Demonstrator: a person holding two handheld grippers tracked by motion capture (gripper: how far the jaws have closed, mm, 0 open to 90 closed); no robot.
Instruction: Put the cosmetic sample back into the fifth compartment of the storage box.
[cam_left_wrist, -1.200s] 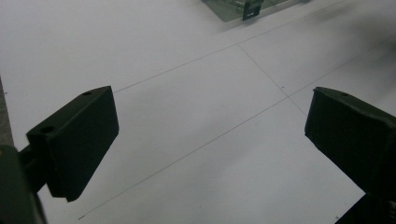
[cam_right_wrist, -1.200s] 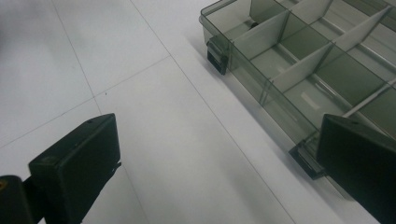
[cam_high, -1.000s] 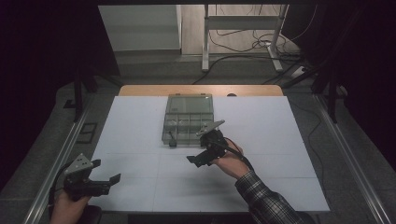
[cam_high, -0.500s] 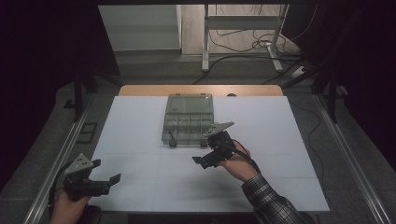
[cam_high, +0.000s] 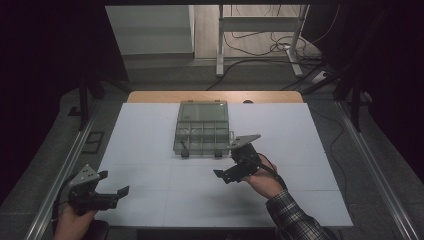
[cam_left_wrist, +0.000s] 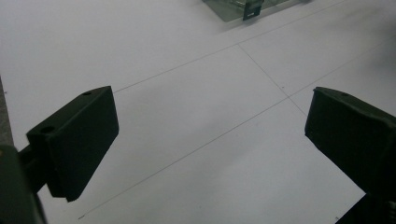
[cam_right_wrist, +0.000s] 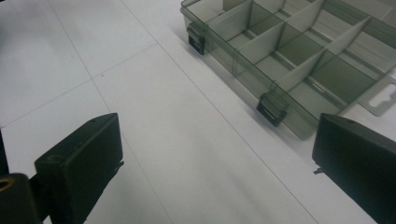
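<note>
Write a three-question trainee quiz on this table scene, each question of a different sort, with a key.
1. True or false: the organizer box stands open with its lid laid back.
2. The right gripper is: A) shut on a latch; B) open, holding nothing; C) inside a compartment.
3. Fill in: the left gripper hovers near the table's ____ left corner, jaws apart.

Key: 1 true; 2 B; 3 near.

The table (cam_high: 150, 150) is showing white, crossed by thin grey lines. The organiser box (cam_high: 202, 131) is looking smoky translucent grey with black latches (cam_right_wrist: 272, 108). The sleeve (cam_high: 292, 220) is wearing dark plaid.
</note>
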